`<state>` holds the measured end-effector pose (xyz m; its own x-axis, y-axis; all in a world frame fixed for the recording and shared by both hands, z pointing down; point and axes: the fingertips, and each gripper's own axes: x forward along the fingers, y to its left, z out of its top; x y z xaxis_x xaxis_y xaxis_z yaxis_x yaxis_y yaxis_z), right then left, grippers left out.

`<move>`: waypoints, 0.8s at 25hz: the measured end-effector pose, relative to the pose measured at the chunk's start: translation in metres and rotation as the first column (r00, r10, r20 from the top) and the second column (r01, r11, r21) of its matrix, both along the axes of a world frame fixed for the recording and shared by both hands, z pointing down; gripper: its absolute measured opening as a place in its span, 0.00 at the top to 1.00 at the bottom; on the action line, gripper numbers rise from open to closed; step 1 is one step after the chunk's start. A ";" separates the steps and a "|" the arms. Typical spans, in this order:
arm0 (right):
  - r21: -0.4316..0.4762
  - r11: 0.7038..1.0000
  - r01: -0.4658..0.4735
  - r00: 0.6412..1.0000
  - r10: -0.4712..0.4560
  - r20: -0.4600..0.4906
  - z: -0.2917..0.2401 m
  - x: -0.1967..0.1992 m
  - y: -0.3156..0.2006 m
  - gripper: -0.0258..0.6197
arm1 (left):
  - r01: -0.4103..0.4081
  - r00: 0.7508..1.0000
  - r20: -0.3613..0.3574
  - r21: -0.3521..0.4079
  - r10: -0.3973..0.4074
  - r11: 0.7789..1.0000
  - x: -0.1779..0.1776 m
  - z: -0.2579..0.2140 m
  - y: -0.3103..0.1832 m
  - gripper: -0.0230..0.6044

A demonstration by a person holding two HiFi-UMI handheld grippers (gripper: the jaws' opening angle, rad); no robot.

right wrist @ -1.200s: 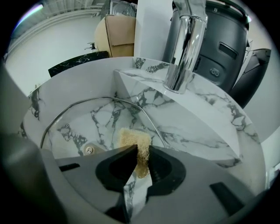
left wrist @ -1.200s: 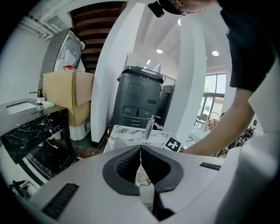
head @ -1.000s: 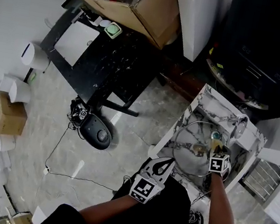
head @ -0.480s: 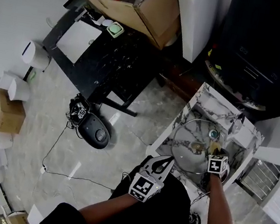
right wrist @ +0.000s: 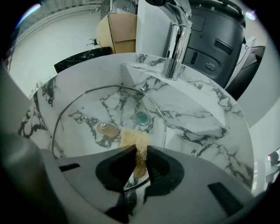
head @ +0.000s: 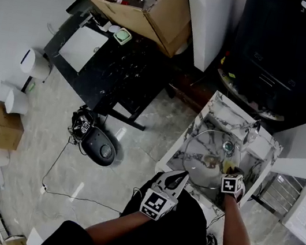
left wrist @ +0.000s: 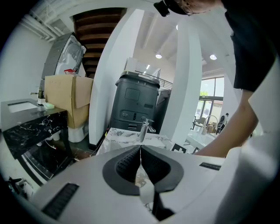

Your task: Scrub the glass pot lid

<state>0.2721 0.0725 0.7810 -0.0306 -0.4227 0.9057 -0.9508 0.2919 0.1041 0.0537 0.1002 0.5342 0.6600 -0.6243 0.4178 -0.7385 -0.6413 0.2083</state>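
Note:
The glass pot lid [head: 208,157] lies in the white marble sink [head: 219,118]. In the right gripper view the lid [right wrist: 87,111] shows its metal rim and brown knob [right wrist: 107,129]. My right gripper [right wrist: 139,151] is shut on a yellow sponge [right wrist: 133,139] and presses it onto the glass near the lid's near right rim. In the head view the right gripper [head: 229,175] is over that rim. My left gripper [head: 179,176] meets the lid's near left edge. Its jaws [left wrist: 140,154] are closed on a thin pale edge, apparently the lid's rim.
A chrome tap [right wrist: 176,41] stands at the sink's far side over a teal drain [right wrist: 142,118]. A dark appliance [head: 289,49] is behind it. A black marble table [head: 114,62] with a cardboard box [head: 144,3] is to the left. Cables and a black device [head: 98,147] lie on the floor.
The head view has shifted a little. The right gripper with the sponge has slid slightly toward the lid's near rim. The left gripper stays at the lid's edge.

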 end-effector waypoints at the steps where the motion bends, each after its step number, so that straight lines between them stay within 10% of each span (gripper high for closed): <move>1: -0.004 1.000 0.002 1.000 -0.002 0.004 0.000 -0.001 0.003 0.87 | -0.002 1.000 0.002 -0.005 0.002 1.000 0.000 0.000 0.001 0.94; 20: -0.092 0.991 0.102 0.995 -0.100 0.031 0.004 -0.024 0.037 0.87 | 0.008 1.000 -0.016 -0.014 -0.009 1.000 0.000 0.000 0.003 0.94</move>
